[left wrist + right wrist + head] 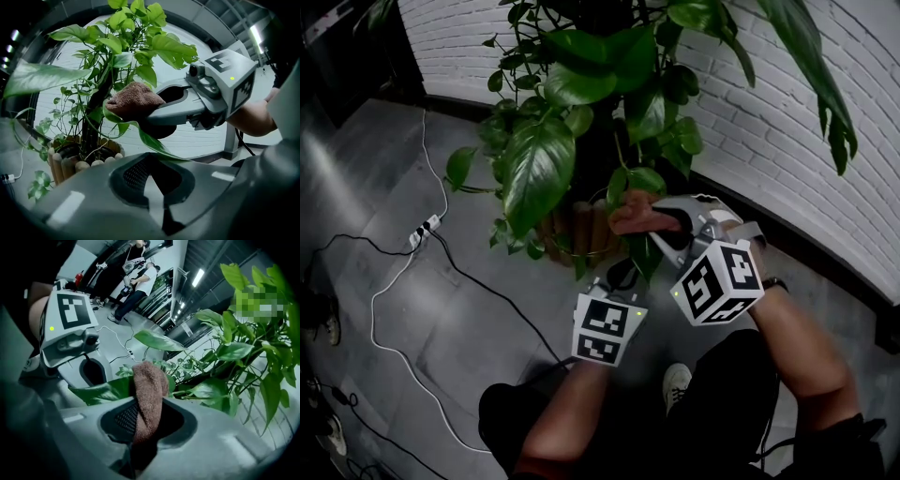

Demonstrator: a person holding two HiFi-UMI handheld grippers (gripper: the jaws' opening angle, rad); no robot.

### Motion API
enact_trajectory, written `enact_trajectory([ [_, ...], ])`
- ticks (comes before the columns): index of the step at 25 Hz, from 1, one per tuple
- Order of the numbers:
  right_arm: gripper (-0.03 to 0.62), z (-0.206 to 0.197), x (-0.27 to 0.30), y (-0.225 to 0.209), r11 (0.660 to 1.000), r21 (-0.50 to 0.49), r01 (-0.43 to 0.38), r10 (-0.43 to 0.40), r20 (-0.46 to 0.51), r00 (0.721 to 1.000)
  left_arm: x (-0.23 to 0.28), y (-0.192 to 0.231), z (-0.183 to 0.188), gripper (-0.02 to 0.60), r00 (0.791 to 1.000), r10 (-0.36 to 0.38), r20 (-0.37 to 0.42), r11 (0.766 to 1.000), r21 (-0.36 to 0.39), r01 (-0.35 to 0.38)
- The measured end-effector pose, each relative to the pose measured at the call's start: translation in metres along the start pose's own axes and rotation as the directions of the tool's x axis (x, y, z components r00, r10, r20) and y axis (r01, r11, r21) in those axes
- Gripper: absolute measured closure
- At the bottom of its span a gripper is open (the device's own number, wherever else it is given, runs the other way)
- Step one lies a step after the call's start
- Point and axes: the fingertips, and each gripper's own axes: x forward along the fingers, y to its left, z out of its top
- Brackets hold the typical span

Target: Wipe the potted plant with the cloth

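Note:
The potted plant (553, 150) with broad green leaves stands in a wood-edged pot (581, 234) beside a white brick wall. My right gripper (661, 220) is shut on a brown cloth (633, 211), whose bunched end rests on a long leaf (150, 140). My left gripper (623, 277) sits just below it, shut on that leaf's tip. In the left gripper view the cloth (133, 98) lies on top of the leaf. The right gripper view has the cloth (147, 390) rising from the jaws, with the leaf (101, 391) behind it.
White and black cables and a power strip (427, 228) run over the grey floor at the left. The brick wall (769, 122) is close behind the plant. My shoe (677, 382) is below the grippers. People (136, 277) stand far off in the room.

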Motion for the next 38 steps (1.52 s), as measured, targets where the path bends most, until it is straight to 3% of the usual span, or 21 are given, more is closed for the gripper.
enact_trajectory([
  [13, 0.53, 0.026, -0.019, 0.051, 0.998, 0.028, -0.065, 0.064, 0.011, 0.998, -0.008, 0.005, 0.0, 0.565, 1.0, -0.002, 0.009, 1.0, -0.004, 0.002],
  [21, 0.53, 0.028, -0.027, 0.063, 0.992, 0.093, -0.08, 0.079, 0.013, 0.997, -0.015, 0.011, -0.001, 0.565, 1.0, 0.005, 0.006, 1.0, 0.0, -0.005],
  [30, 0.53, 0.035, -0.037, 0.08, 0.985, 0.104, -0.14, 0.14, 0.011, 0.99, -0.02, 0.016, -0.005, 0.565, 1.0, 0.004, -0.004, 1.0, 0.005, -0.004],
  [38, 0.53, 0.045, -0.053, 0.083, 0.958, 0.206, -0.199, 0.19, 0.062, 0.98, -0.025, 0.018, -0.002, 0.565, 1.0, 0.002, 0.004, 1.0, 0.004, -0.002],
])
